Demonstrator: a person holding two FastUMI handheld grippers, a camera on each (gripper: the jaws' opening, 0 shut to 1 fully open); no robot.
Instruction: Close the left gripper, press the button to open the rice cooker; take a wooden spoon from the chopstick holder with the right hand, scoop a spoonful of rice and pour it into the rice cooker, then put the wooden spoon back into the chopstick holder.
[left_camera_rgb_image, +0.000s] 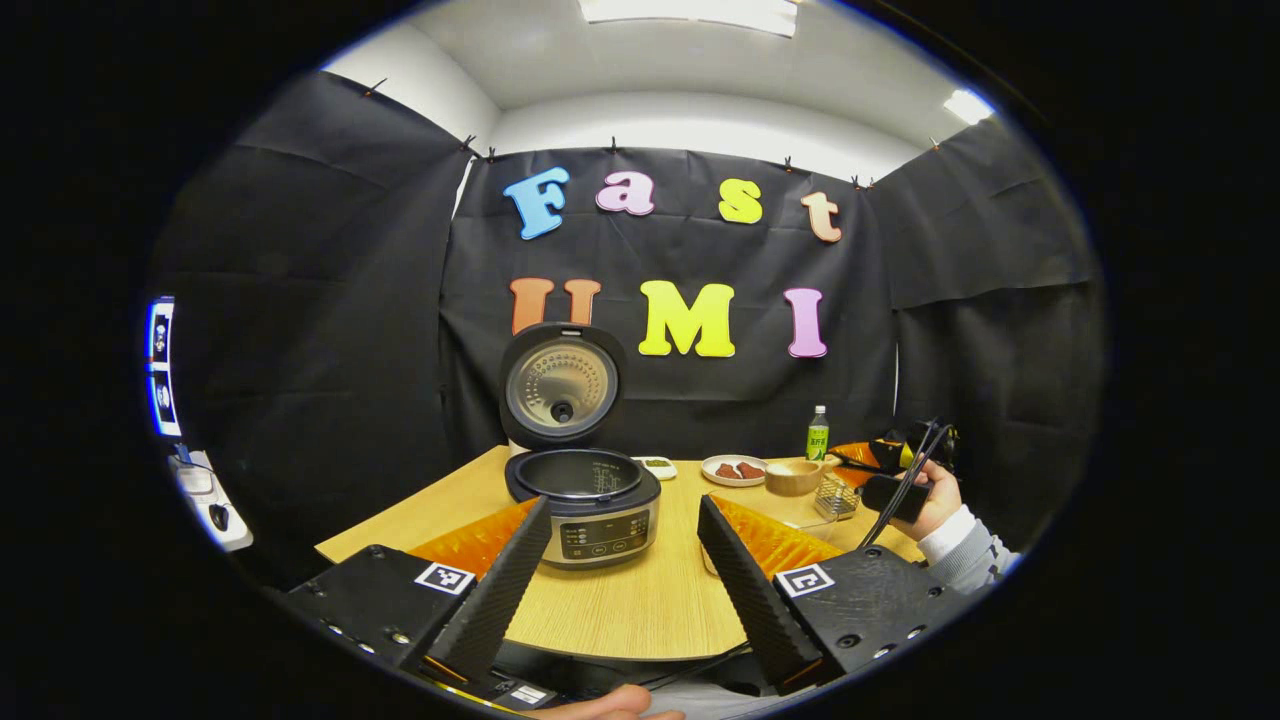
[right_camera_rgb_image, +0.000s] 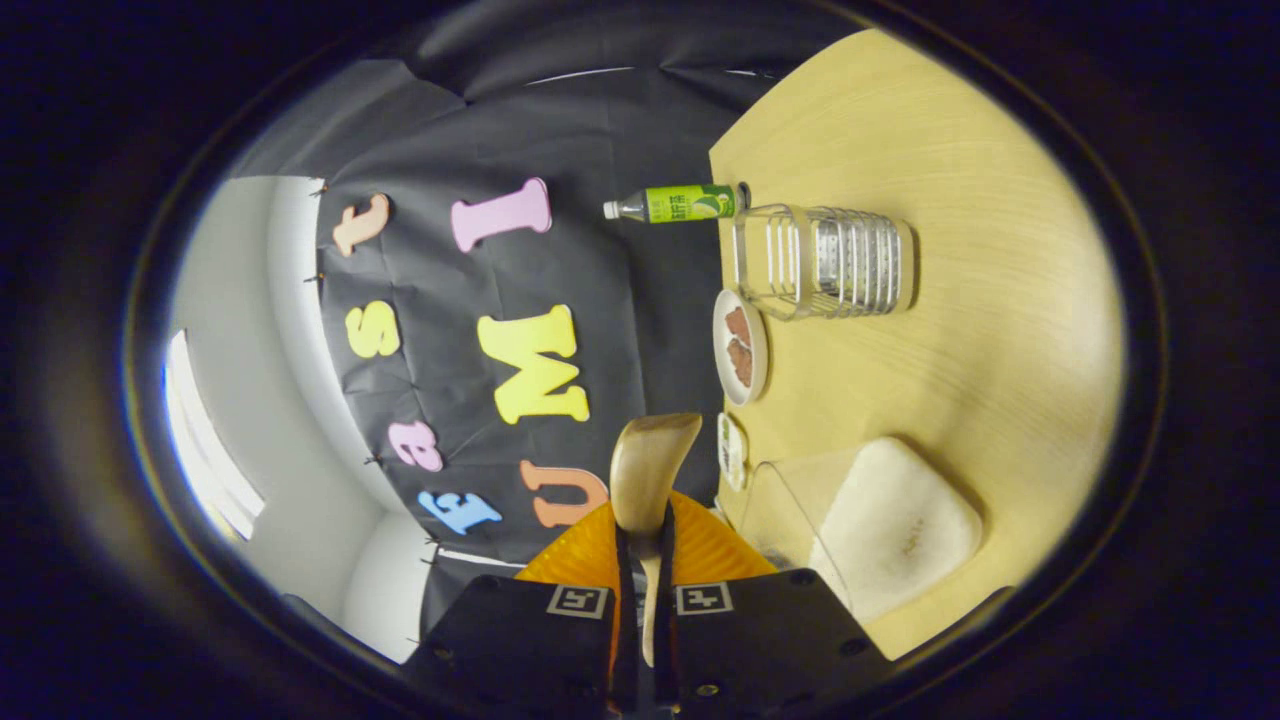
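Lid up on the cooker, spoon held over the rice.

The left gripper (left_camera_rgb_image: 622, 560) has its fingers wide apart, holding nothing, with the round silver rice cooker (left_camera_rgb_image: 597, 510) just past them, open on the pale wooden table (left_camera_rgb_image: 640, 610). The right gripper (right_camera_rgb_image: 644, 560) is pinched tight on the light wooden spoon (right_camera_rgb_image: 648, 470). Beside it sits the clear box of white rice (right_camera_rgb_image: 880, 525); farther off stands the wire chopstick holder (right_camera_rgb_image: 825, 262), then a green bottle (right_camera_rgb_image: 675, 204).

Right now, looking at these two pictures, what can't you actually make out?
- Rice cooker pot contents: left gripper view, hidden by the pot's own rim.
- Cooker's panel markings: too small.
- Wooden spoon handle end: right gripper view, hidden between the right gripper fingers.
- Whether the spoon's bowl carries rice: it faces away.
- Food on the plate: seen edge-on, unidentifiable.
- Chopstick holder: left gripper view, small, contents unclear.
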